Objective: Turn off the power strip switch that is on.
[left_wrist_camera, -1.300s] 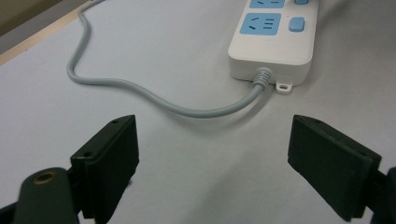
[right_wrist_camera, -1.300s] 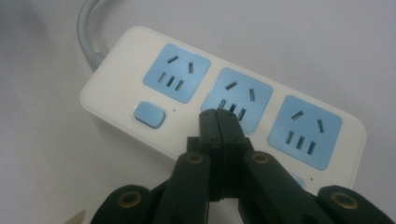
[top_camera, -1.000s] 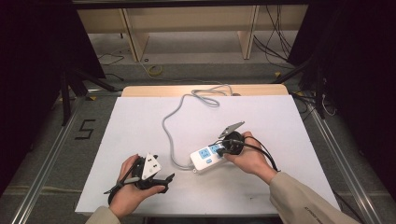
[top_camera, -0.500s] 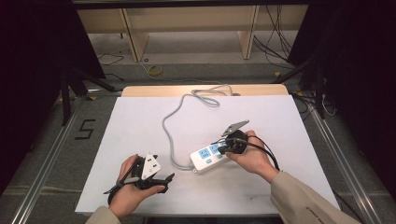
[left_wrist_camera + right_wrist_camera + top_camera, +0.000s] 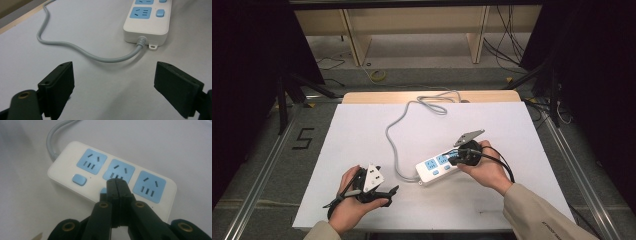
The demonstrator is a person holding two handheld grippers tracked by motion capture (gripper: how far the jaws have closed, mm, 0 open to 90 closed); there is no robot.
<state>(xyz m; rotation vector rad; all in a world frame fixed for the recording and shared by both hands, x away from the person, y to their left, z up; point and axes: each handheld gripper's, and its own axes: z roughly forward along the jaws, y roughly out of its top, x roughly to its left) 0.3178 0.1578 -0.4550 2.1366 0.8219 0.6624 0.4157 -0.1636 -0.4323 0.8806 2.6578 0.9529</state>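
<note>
A white power strip (image 5: 437,167) with blue sockets lies on the white table top (image 5: 362,120), near the front middle. Its grey cable (image 5: 394,135) loops away to the far edge. My right gripper (image 5: 456,158) is over the strip's right end. In the right gripper view it (image 5: 117,183) is shut with nothing between its jaws, its tips just above the middle socket of the strip (image 5: 82,176). My left gripper (image 5: 384,184) rests at the front left, pointing toward the strip. Its jaws (image 5: 113,75) stand wide open, with the strip's cable end (image 5: 146,25) and cable (image 5: 82,51) ahead.
Wooden shelving (image 5: 412,25) stands behind the table. A "5" (image 5: 303,138) is marked on the floor to the left. Metal rails (image 5: 262,165) run along both sides, and loose cables (image 5: 512,50) lie on the floor at the back right.
</note>
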